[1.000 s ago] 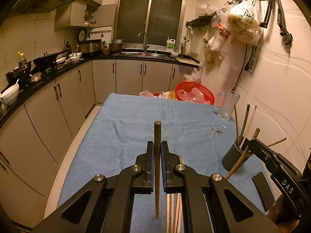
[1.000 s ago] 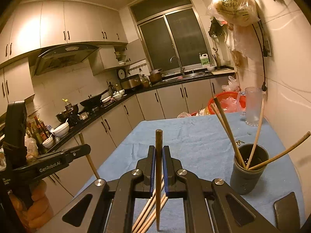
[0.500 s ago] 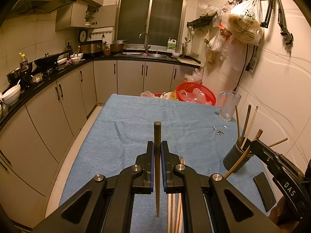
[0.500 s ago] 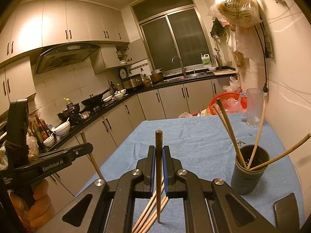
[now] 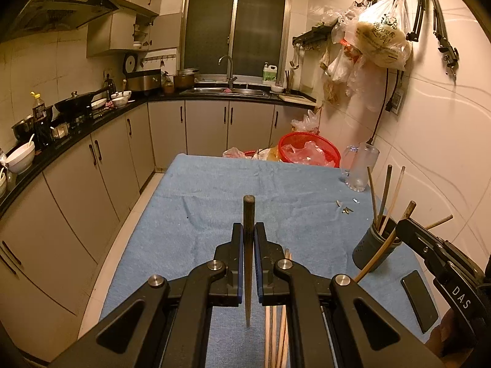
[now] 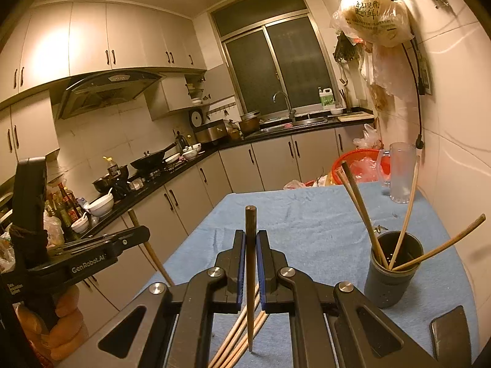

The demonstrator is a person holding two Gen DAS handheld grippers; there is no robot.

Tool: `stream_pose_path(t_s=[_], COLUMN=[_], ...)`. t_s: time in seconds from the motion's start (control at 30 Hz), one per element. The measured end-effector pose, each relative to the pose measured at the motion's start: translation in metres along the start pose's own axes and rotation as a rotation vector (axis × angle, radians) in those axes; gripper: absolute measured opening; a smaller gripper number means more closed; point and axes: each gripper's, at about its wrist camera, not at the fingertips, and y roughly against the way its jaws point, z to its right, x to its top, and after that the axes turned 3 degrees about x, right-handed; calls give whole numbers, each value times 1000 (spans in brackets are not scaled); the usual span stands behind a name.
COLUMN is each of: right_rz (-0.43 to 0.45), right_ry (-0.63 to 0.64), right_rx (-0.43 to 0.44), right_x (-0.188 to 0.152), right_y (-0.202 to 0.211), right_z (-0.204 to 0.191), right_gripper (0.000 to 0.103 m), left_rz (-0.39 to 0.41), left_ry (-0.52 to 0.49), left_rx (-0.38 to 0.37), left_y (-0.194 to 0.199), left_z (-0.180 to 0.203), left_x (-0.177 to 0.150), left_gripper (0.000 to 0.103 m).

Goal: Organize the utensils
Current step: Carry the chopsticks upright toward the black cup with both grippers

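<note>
My left gripper [image 5: 249,230] is shut on a dark chopstick [image 5: 248,211] held upright above the blue cloth. My right gripper [image 6: 251,234] is shut on another dark chopstick [image 6: 250,217], also upright. A dark grey holder cup [image 6: 392,271] with several chopsticks stands at the right, also in the left wrist view [image 5: 373,247]. Loose wooden chopsticks [image 6: 239,340] lie on the cloth below both grippers, also seen in the left view [image 5: 276,331]. The right gripper shows at the left view's right edge [image 5: 402,227], the left gripper at the right view's left [image 6: 144,233].
A blue cloth [image 5: 230,202] covers the table. A glass mug [image 5: 360,167] and red basket [image 5: 310,151] stand at the far end. A dark phone [image 5: 419,296] lies near the right edge. Small metal bits [image 5: 346,210] lie by the cup. The wall is close on the right.
Both grippers have stayed shut on their chopsticks and have drifted only slightly; the views have shifted a little.
</note>
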Motion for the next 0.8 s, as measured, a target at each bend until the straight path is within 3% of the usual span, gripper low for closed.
stream_pose_path(t_s=[0.8], right_rz=[45], right_ry=[-21], right_rx=[6], right_x=[5], right_y=[26], right_z=[3], right_gripper=[7], left_rz=[31], left_ry=[-25], left_rx=[3], left_y=[22], left_z=[8], left_x=[3], left_gripper=[7])
